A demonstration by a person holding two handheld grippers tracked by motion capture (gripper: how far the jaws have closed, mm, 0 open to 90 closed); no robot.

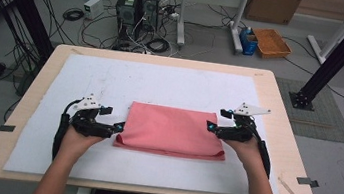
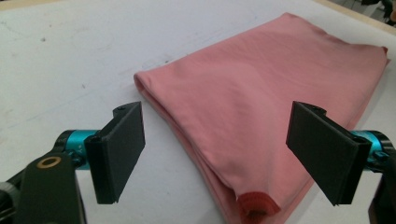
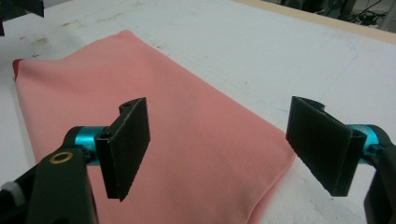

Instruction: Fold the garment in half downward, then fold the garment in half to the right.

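A folded pink cloth (image 1: pixel 171 130) lies flat on the white mat (image 1: pixel 111 81) in the middle of the table. My left gripper (image 1: pixel 119 128) sits at the cloth's left edge, near its front corner, open, jaws wide and holding nothing. In the left gripper view the cloth (image 2: pixel 261 102) stretches ahead between the jaws, a rolled corner near the bottom. My right gripper (image 1: pixel 211 127) rests at the cloth's right edge, open too. In the right gripper view its jaws stand apart over the cloth (image 3: pixel 140 121) without pressing on it.
The wooden table's rim (image 1: pixel 277 121) frames the mat. Behind the table on the floor are computer towers (image 1: pixel 136 6), tangled cables, an orange tray (image 1: pixel 271 43) and black frame posts (image 1: pixel 337 53). A thin stick (image 1: pixel 289 189) lies near the table's right front corner.
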